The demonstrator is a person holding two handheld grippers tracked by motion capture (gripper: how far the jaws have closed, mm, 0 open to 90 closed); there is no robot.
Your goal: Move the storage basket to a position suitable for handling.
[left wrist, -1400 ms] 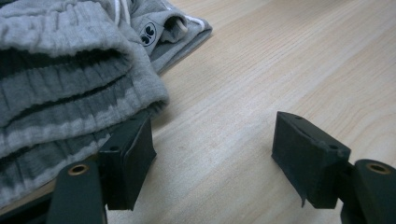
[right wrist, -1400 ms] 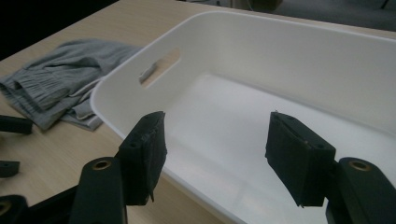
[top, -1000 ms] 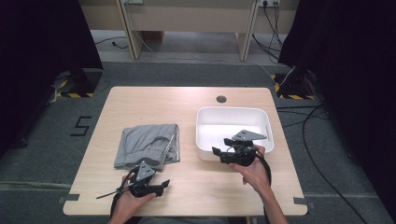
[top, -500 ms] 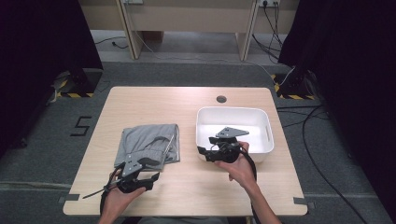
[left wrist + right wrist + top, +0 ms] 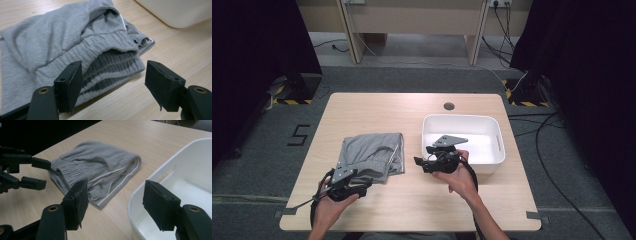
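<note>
A folded grey garment [image 5: 372, 154] with an elastic waistband and white piping lies on the left half of the wooden table [image 5: 377, 110]. My left gripper [image 5: 364, 184] is at its near edge. In the left gripper view it [image 5: 113, 72] stands open with the garment's [image 5: 62, 42] ribbed waistband just ahead of the jaws, untouched. My right gripper [image 5: 418, 164] hovers between the garment and the white bin [image 5: 497, 131], pointing left. In the right gripper view it [image 5: 115, 195] is open and empty, with the garment [image 5: 100, 165] beyond and the left gripper [image 5: 46, 173] at far left.
The white bin's rim [image 5: 172, 162] is close to the right jaw, and its inside looks bare. A corner of the bin [image 5: 180, 12] shows at top right in the left gripper view. A round cable hole [image 5: 449, 106] sits at the table's far edge.
My right gripper has moved left, from the bin's front wall toward the garment. My left gripper has shifted slightly left and forward, up to the garment's near edge. Both stay open.
</note>
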